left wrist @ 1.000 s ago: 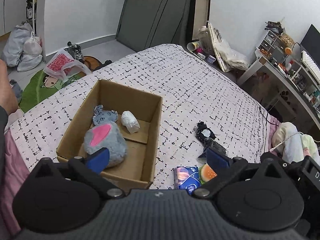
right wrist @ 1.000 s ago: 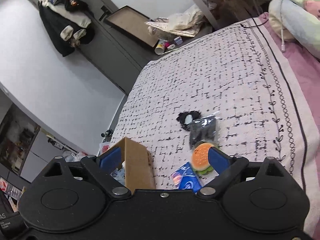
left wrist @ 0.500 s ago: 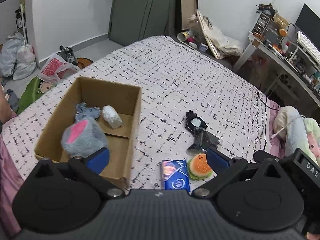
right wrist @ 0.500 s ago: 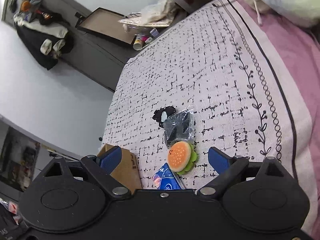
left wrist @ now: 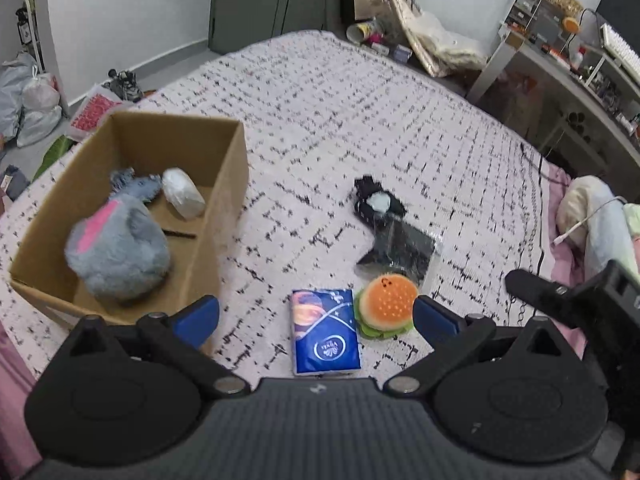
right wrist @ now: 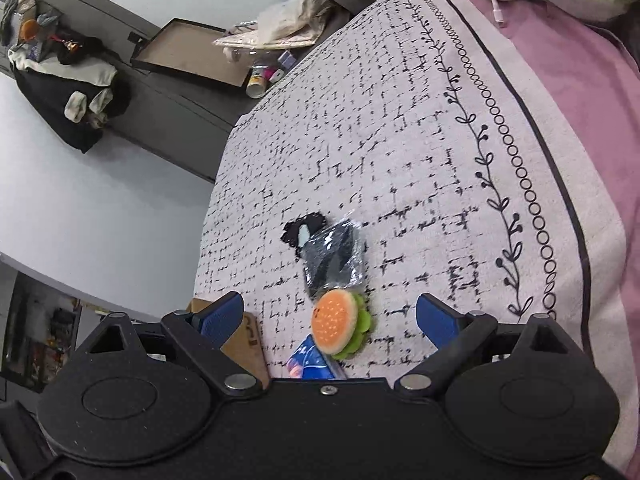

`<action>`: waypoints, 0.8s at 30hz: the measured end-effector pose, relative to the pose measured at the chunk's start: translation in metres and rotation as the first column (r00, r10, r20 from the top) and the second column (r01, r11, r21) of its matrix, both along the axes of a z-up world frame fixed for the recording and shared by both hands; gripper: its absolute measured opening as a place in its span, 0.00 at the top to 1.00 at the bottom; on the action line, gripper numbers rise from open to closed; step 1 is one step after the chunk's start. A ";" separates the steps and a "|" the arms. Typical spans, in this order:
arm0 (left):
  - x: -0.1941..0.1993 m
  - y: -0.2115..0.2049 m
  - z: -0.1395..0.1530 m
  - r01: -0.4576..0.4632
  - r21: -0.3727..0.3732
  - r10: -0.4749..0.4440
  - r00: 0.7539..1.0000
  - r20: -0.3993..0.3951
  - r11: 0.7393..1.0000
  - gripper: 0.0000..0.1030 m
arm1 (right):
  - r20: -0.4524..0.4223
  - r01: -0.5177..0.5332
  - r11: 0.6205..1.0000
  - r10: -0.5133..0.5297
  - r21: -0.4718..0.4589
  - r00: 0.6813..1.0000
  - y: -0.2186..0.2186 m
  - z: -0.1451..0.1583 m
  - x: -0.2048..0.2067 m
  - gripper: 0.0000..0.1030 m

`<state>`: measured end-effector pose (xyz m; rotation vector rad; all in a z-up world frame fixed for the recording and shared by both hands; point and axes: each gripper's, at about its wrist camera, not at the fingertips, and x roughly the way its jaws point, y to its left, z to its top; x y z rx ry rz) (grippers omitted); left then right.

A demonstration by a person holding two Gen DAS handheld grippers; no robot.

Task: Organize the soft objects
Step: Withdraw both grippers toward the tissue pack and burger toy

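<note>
You are looking down over a bed covered by a pale quilt (left wrist: 360, 128) with a broken black grid pattern. Your left gripper (left wrist: 316, 314) hovers above the near edge of the quilt with its blue-padded jaws spread wide and nothing between them. On the left sits an open cardboard box (left wrist: 224, 184); inside it lie a grey plush toy (left wrist: 120, 252) with a pink patch, a smaller blue-grey fuzzy piece (left wrist: 136, 186) just beyond it, and a white wrapped bundle (left wrist: 184, 198) toward the far right corner of the box. Right of the box, on the bare quilt near you, a blue tissue pack (left wrist: 326, 332) lies flat, touching a soft burger toy (left wrist: 386, 306) on its right. Just beyond the burger is a dark item in a clear bag (left wrist: 400, 252), and farther still a small black object (left wrist: 376, 200) with a white centre. Your right gripper (right wrist: 330, 318) hangs over the same cluster, jaws also wide apart and holding nothing, with the burger toy (right wrist: 336, 326) showing between its blue pads and the clear bag (right wrist: 334, 260) just past it. A pink sheet (right wrist: 592, 92) borders the quilt on the right.
</note>
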<state>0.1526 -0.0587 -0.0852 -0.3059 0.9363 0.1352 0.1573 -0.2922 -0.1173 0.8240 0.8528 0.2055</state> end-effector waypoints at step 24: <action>0.029 -0.028 -0.072 0.015 -0.077 -0.024 0.993 -0.115 0.997 0.10 | -0.135 0.002 0.999 0.004 0.040 0.991 -0.003 -0.042 0.018 0.10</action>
